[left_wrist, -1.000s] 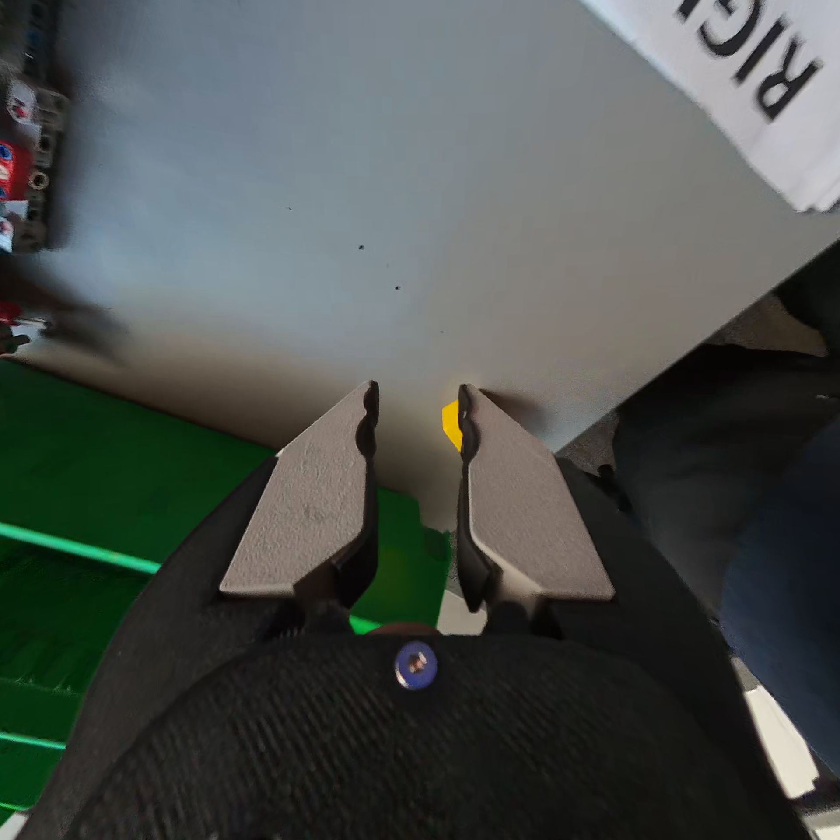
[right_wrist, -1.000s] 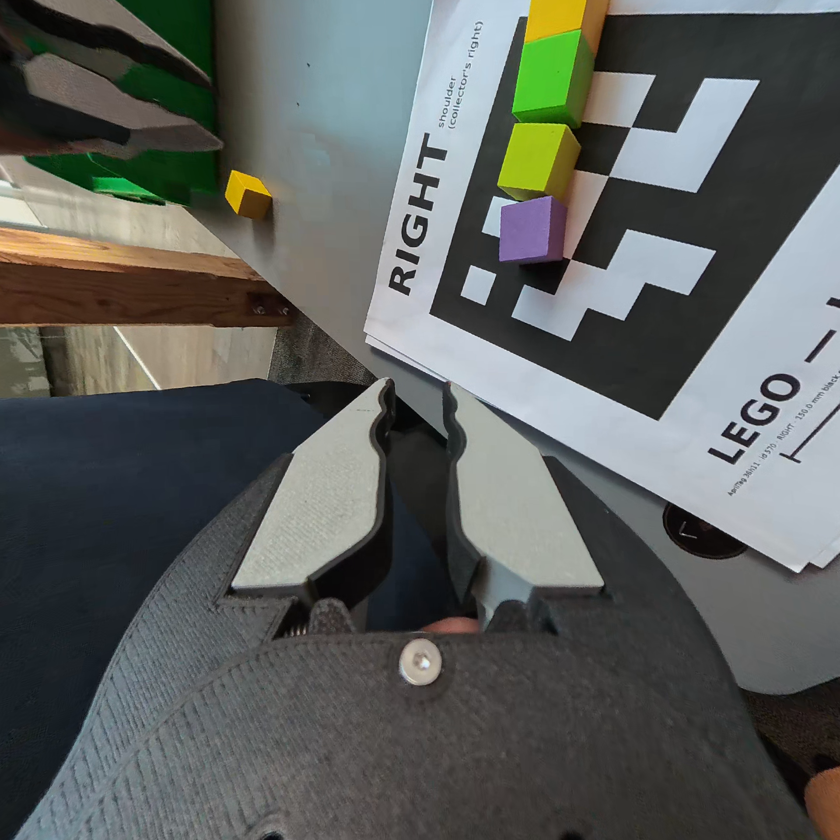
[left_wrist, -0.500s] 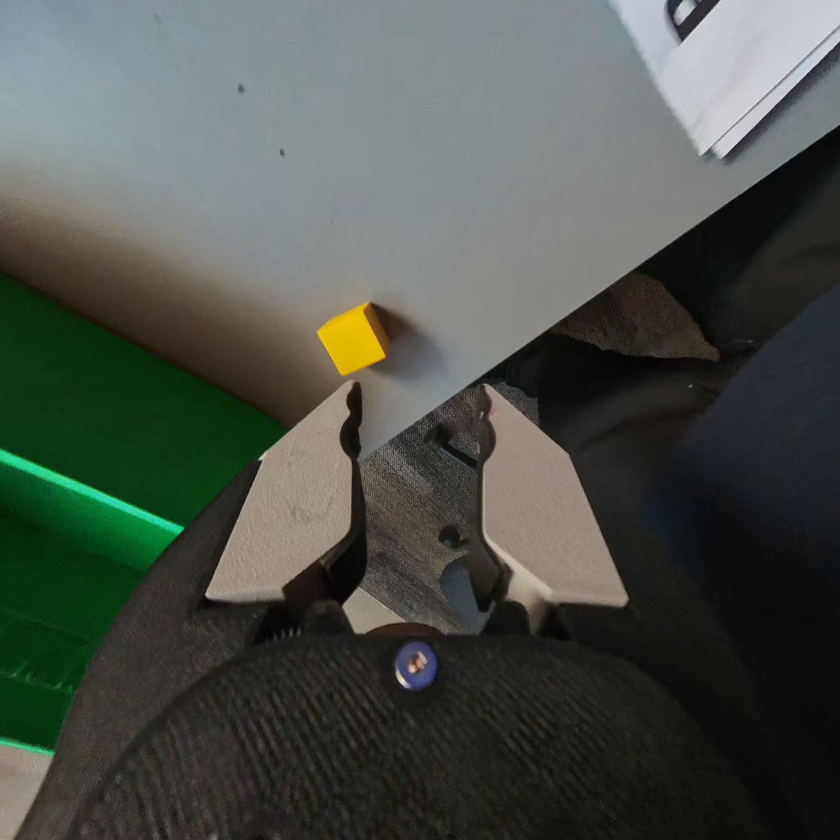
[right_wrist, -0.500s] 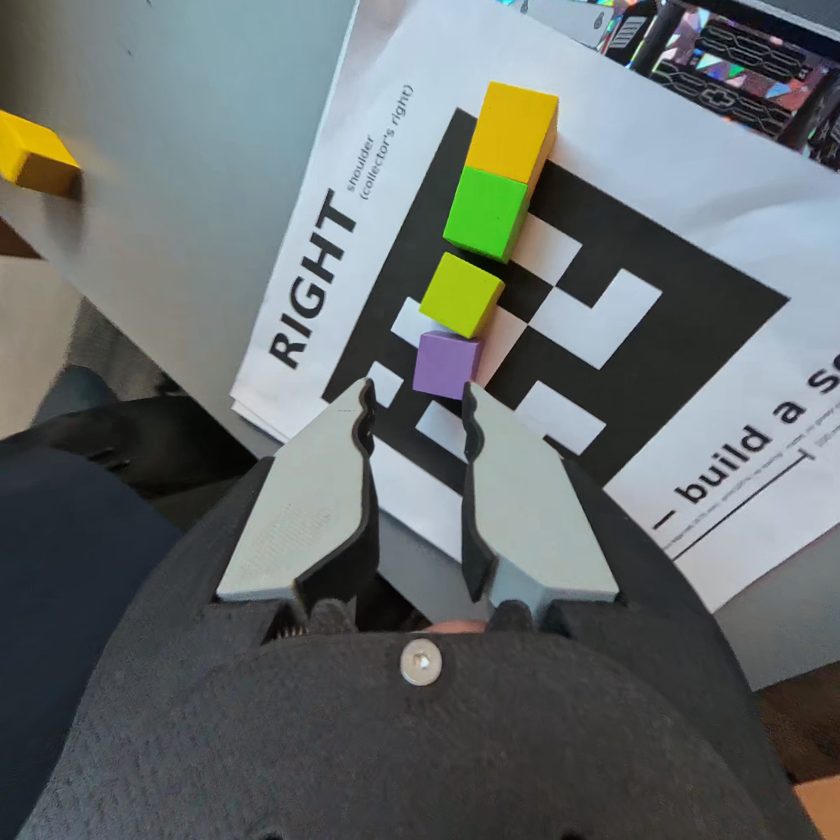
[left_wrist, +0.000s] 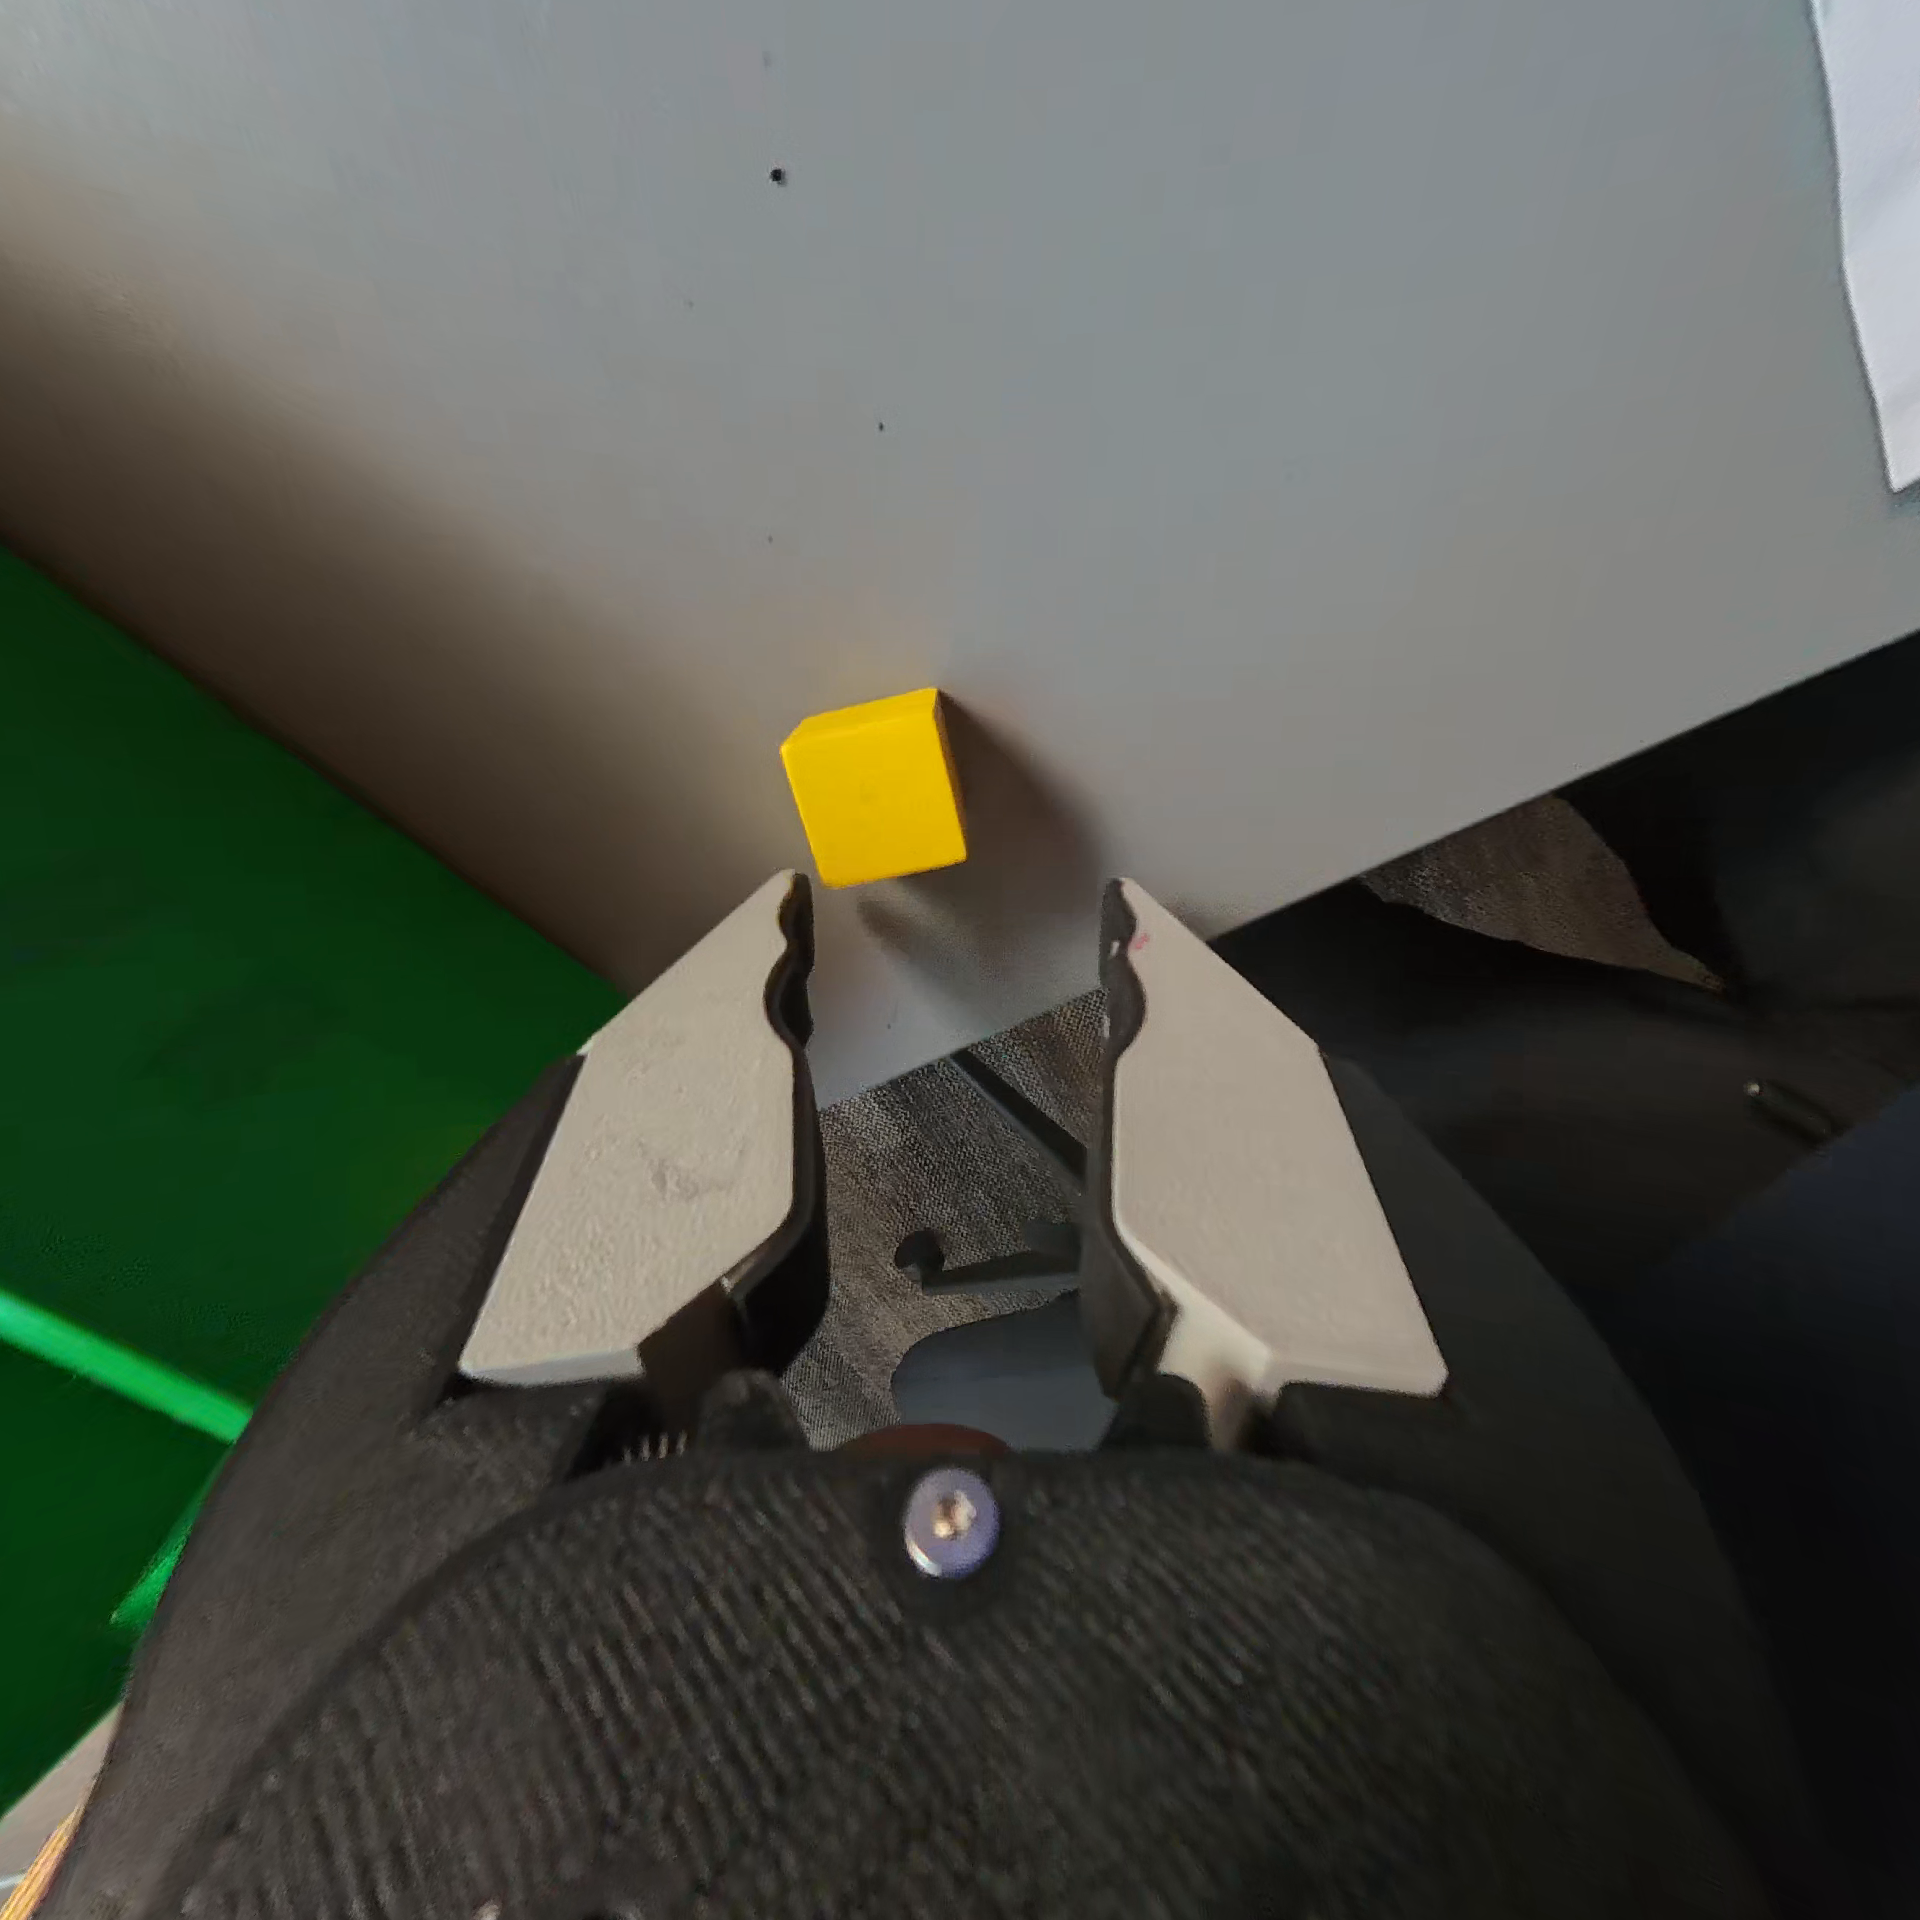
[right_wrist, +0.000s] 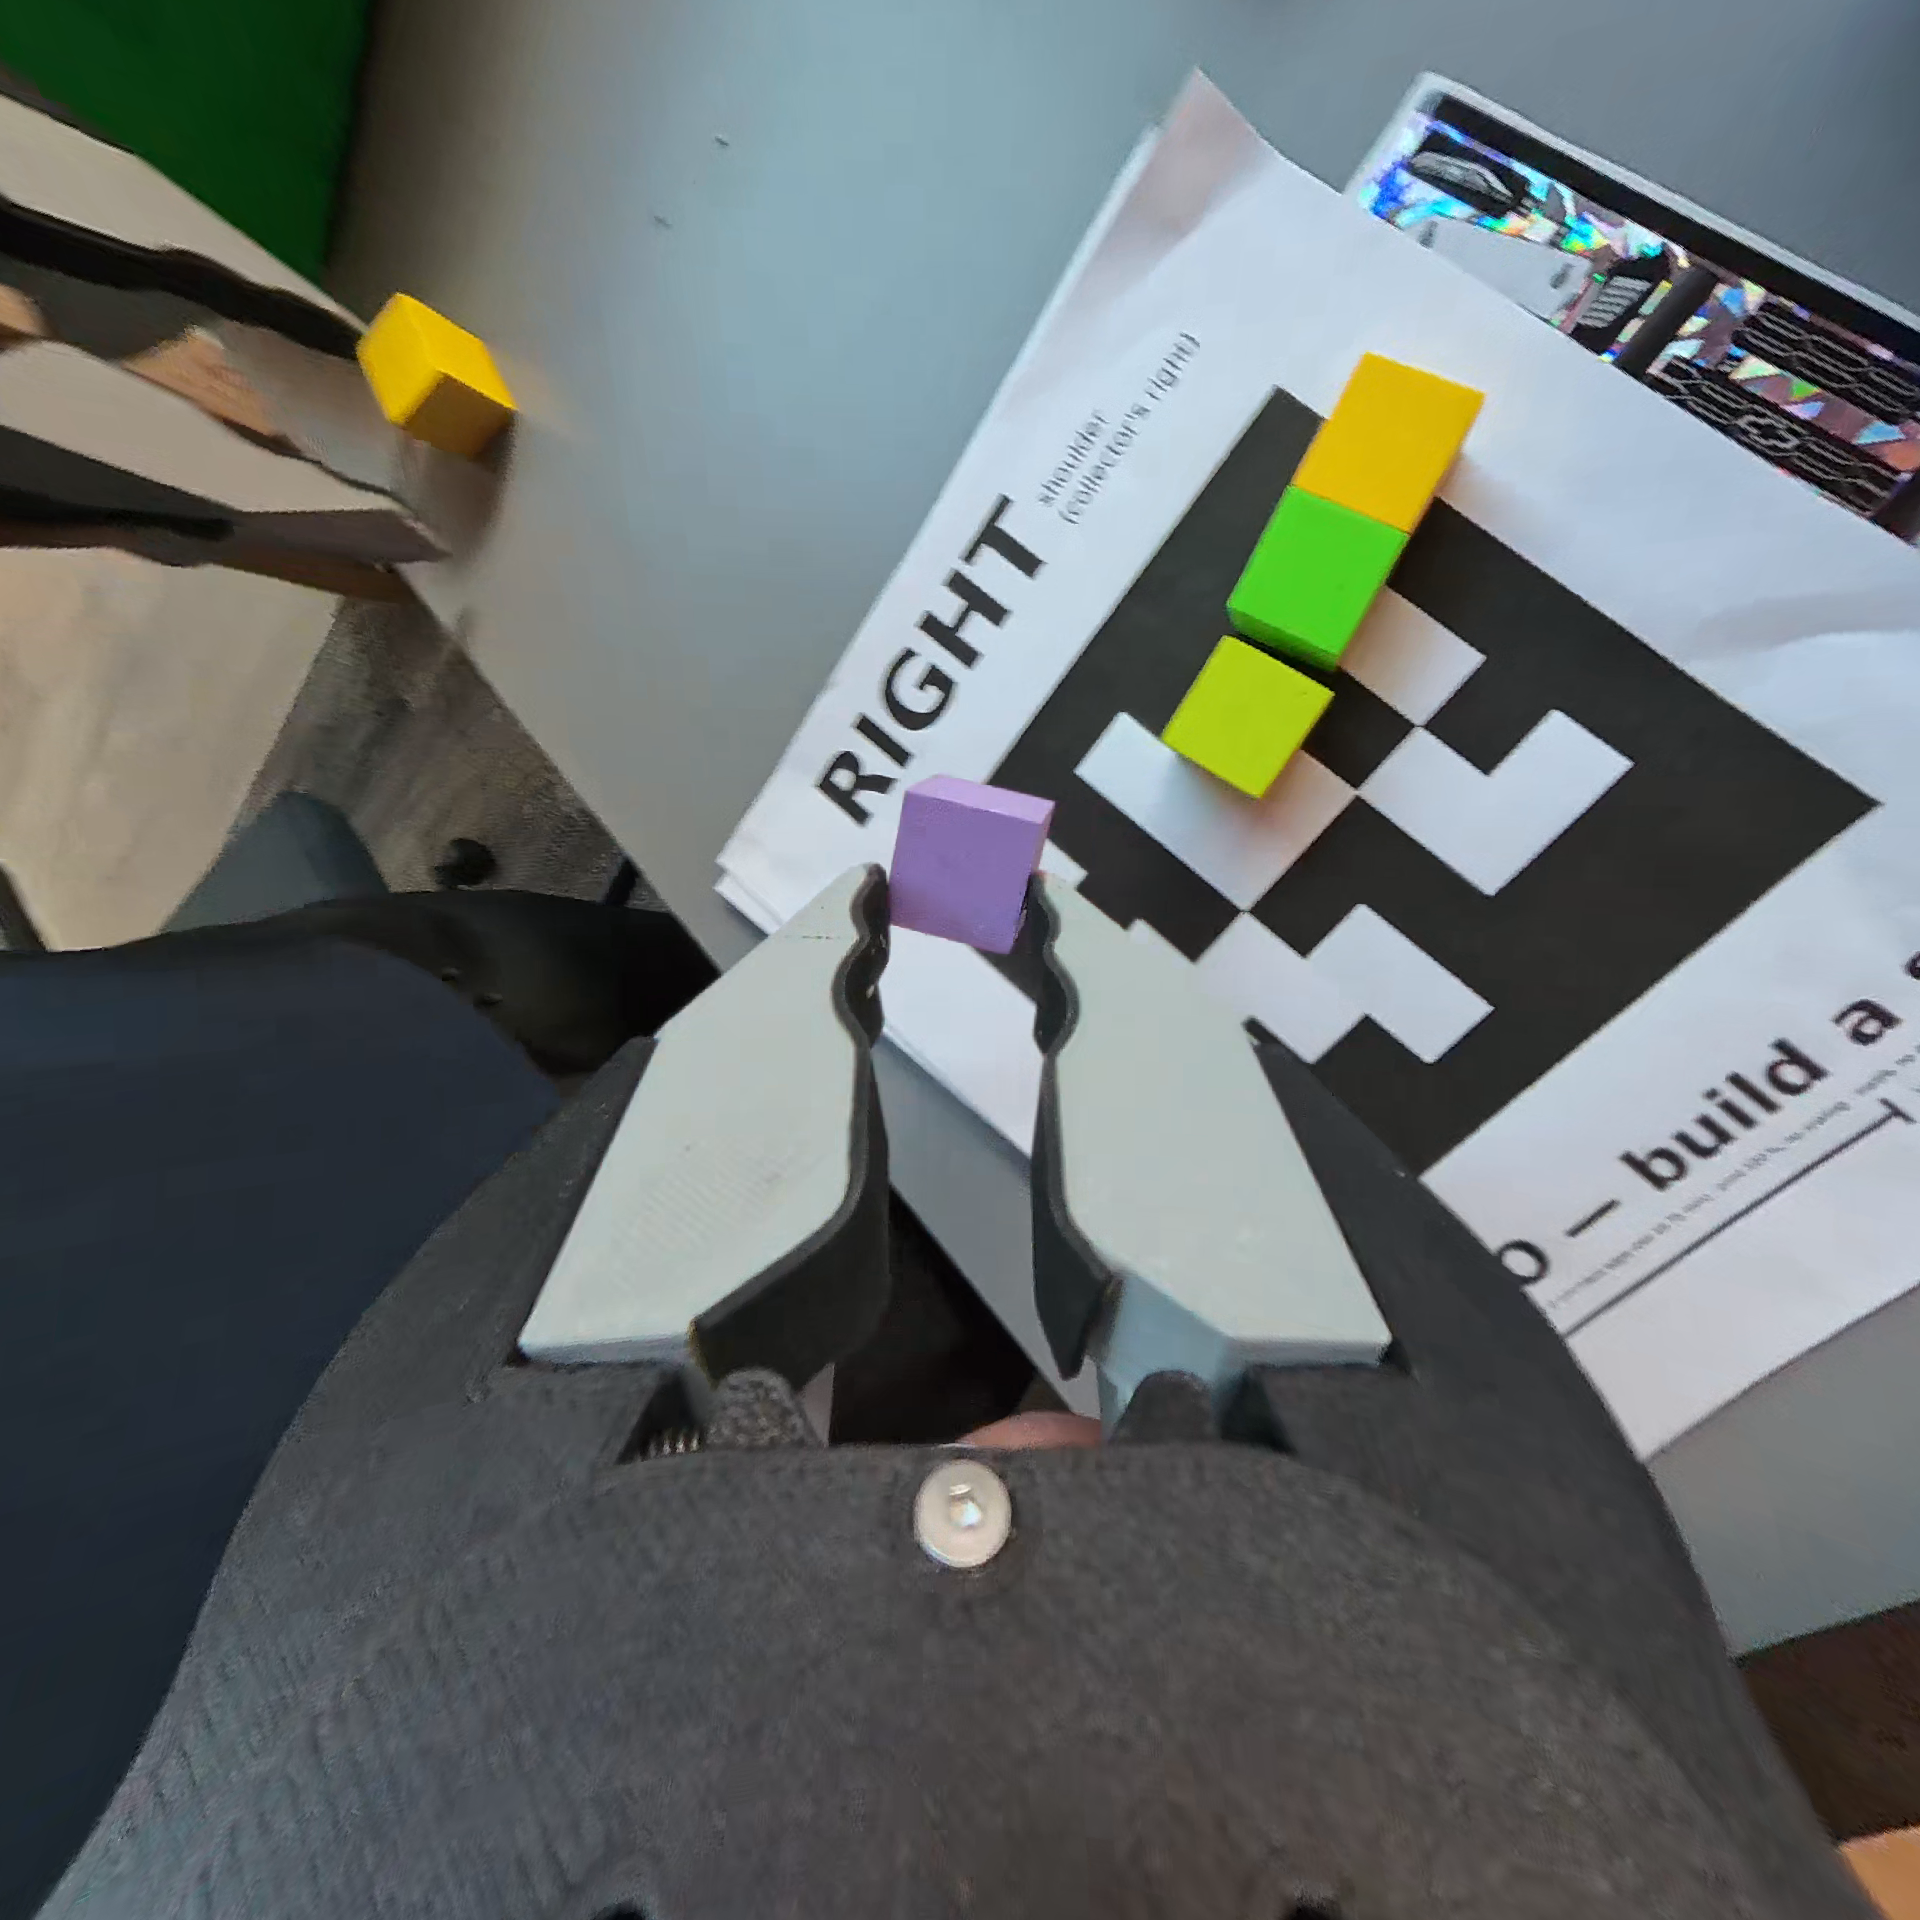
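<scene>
My right gripper (right_wrist: 956, 899) has its fingertips clamped on a purple cube (right_wrist: 971, 862), one pad pressing each side, and the cube is up off the printed sheet (right_wrist: 1662, 582) below it. That sheet lies on the grey table (right_wrist: 727, 312) and carries a large black-and-white square marker. On the marker I see three more cubes in a line: a lime cube (right_wrist: 1247, 715) nearest my fingertips, then a green cube (right_wrist: 1314, 577) and an orange-yellow cube (right_wrist: 1387, 442), those two touching each other, the lime one just apart from the green. A second printed sheet with a shiny holographic pattern (right_wrist: 1662, 260) pokes out from under the far corner.

Over on the left, my left gripper (left_wrist: 954, 914) stands wide apart with nothing between the fingers. A yellow cube (left_wrist: 875, 787) sits on the table just ahead of the left fingertip (left_wrist: 774, 914), near the table's edge, and no pad touches it. From the right wrist view I catch that same cube (right_wrist: 436, 374) with the left gripper's blurred fingers (right_wrist: 208, 488) beside it. Green surface (left_wrist: 208, 935) to the left, dark clothing (left_wrist: 1714, 1039) below the table edge.
</scene>
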